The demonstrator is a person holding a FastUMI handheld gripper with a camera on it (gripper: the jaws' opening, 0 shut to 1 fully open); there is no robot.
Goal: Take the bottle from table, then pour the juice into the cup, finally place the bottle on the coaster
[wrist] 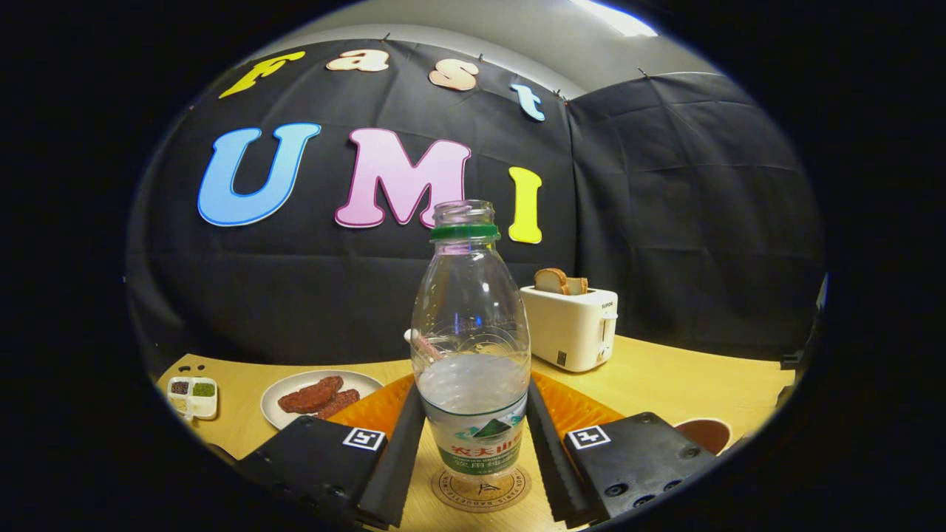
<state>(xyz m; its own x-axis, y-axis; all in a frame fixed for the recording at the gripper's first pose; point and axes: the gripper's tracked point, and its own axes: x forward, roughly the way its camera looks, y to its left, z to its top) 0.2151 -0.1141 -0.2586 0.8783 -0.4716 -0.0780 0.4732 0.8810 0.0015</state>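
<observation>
A clear plastic bottle (471, 347) with a green neck ring and no cap stands upright on a round wooden coaster (480, 491). Clear liquid fills it to roughly a third. My gripper (474, 403) holds it at the label, one finger (403, 451) against each side, shut on the bottle. A dark cup (703, 433) sits on the table to the right, partly hidden behind the right finger's block.
An orange mat (584, 406) lies on the wooden table (665, 377) behind the bottle. Beyond it to the right stands a white toaster (570, 325) with bread slices. To the left are a plate of sausages (319, 396) and a small condiment dish (194, 395).
</observation>
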